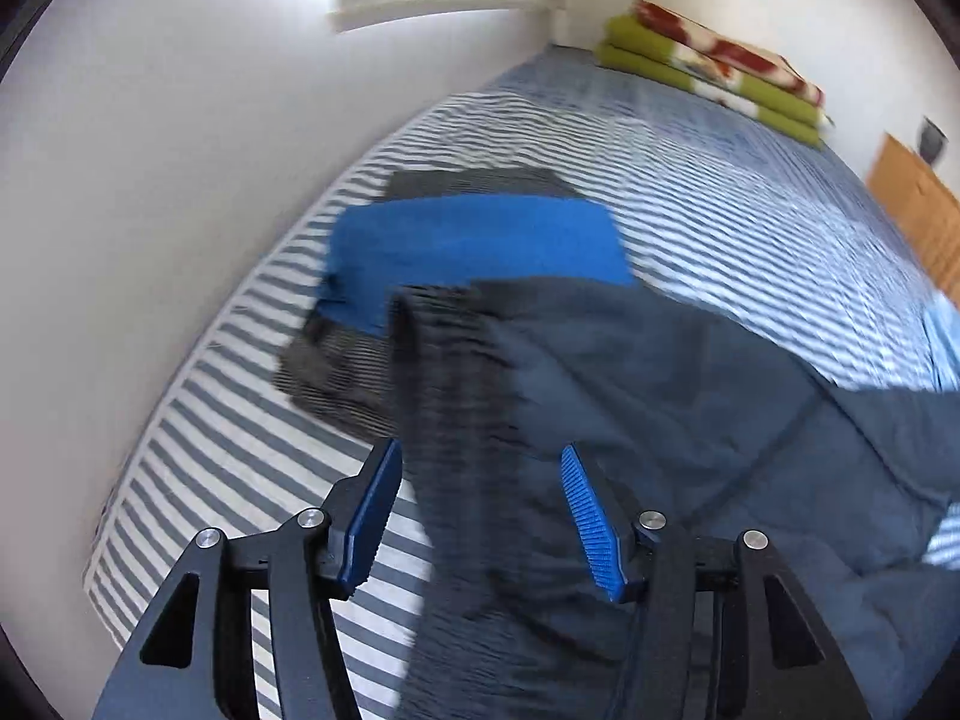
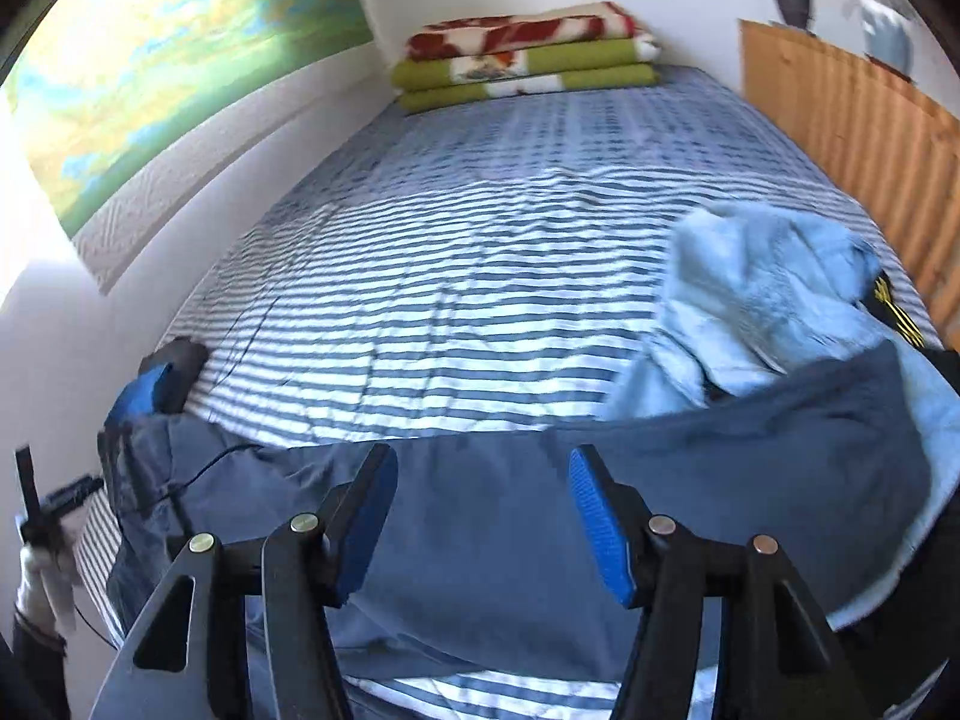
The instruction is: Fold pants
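Dark blue-grey pants (image 1: pixel 630 396) lie spread across the striped bed, their ribbed waistband (image 1: pixel 444 354) toward the wall. My left gripper (image 1: pixel 480 449) hovers over the waistband end; its blue pads (image 1: pixel 372 516) stand apart, and cloth shows below them but is not pinched. In the right wrist view the same pants (image 2: pixel 480 516) stretch across the near bed. My right gripper (image 2: pixel 481 451) is open above their middle, holding nothing.
A folded blue garment (image 1: pixel 474 246) rests on a folded dark grey one (image 1: pixel 474 180) by the white wall. A light blue garment (image 2: pixel 750 294) lies crumpled at the right. Folded green and red blankets (image 2: pixel 522 54) sit at the bed's far end. A wooden cabinet (image 2: pixel 852 120) borders the right.
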### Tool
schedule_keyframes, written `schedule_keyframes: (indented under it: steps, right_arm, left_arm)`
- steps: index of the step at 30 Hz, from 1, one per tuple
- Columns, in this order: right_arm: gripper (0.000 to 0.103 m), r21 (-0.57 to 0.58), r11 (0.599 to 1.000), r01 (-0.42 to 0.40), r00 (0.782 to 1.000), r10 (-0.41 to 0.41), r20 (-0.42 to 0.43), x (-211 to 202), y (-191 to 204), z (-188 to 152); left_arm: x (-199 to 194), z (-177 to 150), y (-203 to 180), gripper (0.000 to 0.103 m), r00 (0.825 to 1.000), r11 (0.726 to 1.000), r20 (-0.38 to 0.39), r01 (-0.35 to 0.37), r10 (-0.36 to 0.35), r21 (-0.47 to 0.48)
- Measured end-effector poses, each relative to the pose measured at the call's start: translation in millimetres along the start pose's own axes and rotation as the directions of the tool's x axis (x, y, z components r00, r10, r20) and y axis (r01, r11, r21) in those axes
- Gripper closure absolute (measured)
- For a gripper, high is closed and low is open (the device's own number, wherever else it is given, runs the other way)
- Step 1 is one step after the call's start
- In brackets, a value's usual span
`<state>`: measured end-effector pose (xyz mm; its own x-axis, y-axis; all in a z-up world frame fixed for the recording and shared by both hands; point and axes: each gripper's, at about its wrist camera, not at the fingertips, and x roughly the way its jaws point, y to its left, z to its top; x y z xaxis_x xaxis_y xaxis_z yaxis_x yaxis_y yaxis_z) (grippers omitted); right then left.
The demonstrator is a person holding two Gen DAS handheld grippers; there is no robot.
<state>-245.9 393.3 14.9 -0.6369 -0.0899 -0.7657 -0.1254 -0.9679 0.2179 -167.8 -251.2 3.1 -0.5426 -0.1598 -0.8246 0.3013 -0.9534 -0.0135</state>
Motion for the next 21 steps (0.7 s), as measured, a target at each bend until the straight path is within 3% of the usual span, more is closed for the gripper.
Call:
schedule_keyframes:
  steps: [3, 5, 9, 10, 14, 17, 18, 19, 20, 21]
  right_arm:
    - [0.044, -0.123, 0.99, -0.073, 0.995, 0.063, -0.084, 47.0, 53.8, 6.9]
    - [0.042, -0.151, 0.98, -0.132, 0.979, 0.105, -0.172, 86.3, 84.6, 7.1]
    - [0.042, -0.235, 0.954, -0.186, 0.952, 0.116, -0.283, 136.0, 135.8, -8.3]
    - [0.042, -0.267, 0.944, -0.196, 0.946, 0.11, -0.304, 146.1, 148.4, -14.6]
    - [0.041, -0.415, 0.895, -0.165, 0.942, 0.019, -0.335, 172.5, 183.8, -35.0]
    - [0.041, -0.44, 0.891, -0.116, 0.942, -0.041, -0.332, 186.7, 186.4, -39.0]
    - [0.042, -0.418, 0.9, -0.125, 0.937, -0.031, -0.347, 187.9, 183.6, -37.9]
    - [0.049, -0.389, 0.911, -0.138, 0.936, -0.008, -0.352, 187.8, 181.1, -36.3]
    - [0.07, -0.369, 0.918, -0.144, 0.937, 0.007, -0.349, 185.5, 179.7, -33.7]
    - [0.083, -0.353, 0.923, -0.153, 0.937, 0.021, -0.35, 182.8, 178.8, -31.4]
  left_arm:
    - [24.9, 12.6, 25.6, 0.029, 0.992, 0.993, -0.076, 0.09, -0.096, -0.08]
    - [36.5, 18.2, 28.7, 0.029, 0.993, 0.993, -0.086, 0.078, -0.086, -0.084]
    - [53.1, 29.8, 23.9, 0.029, 0.996, 0.995, -0.062, 0.066, -0.07, -0.075]
    - [58.1, 31.9, 23.2, 0.033, 0.996, 0.995, -0.064, 0.06, -0.065, -0.078]
    - [66.3, 30.8, 15.6, 0.075, 0.998, 0.998, -0.054, 0.008, -0.011, -0.067]
    - [61.8, 26.8, 19.6, 0.094, 0.999, 0.998, -0.034, 0.012, -0.014, -0.067]
    - [59.6, 27.0, 23.4, 0.095, 0.999, 0.997, -0.028, 0.022, -0.024, -0.077]
    - [57.0, 27.0, 27.6, 0.096, 0.999, 0.995, -0.025, 0.035, -0.038, -0.09]
    - [54.0, 26.8, 30.3, 0.097, 0.999, 0.994, -0.019, 0.046, -0.048, -0.103]
    - [49.2, 26.3, 32.9, 0.098, 0.999, 0.993, -0.008, 0.052, -0.053, -0.11]
